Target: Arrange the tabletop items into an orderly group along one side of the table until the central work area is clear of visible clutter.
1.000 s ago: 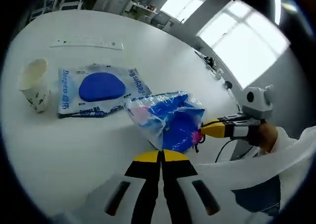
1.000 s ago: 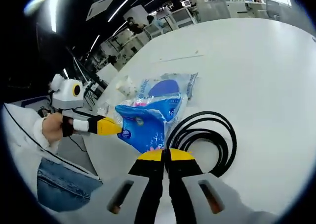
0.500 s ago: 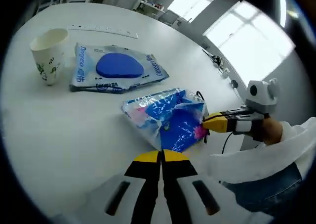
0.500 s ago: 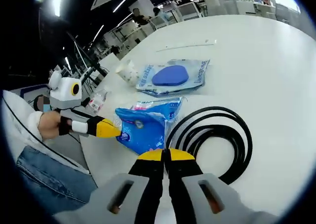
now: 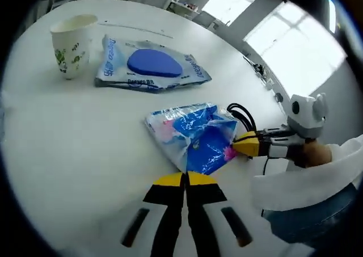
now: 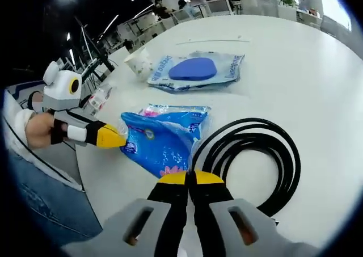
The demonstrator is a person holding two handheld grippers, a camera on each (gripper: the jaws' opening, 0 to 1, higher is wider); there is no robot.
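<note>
Both grippers, left (image 5: pixel 185 180) and right (image 6: pixel 190 178), are clamped on opposite edges of the blue plastic bag (image 6: pixel 161 140) near the table's (image 6: pixel 295 70) edge, beside the black cable coil (image 6: pixel 255 155).

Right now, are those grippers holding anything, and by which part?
Both grippers pinch the blue plastic bag, each at an opposite edge of it.

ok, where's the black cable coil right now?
In the right gripper view the black cable coil lies flat on the white table, right of the blue plastic bag.
</note>
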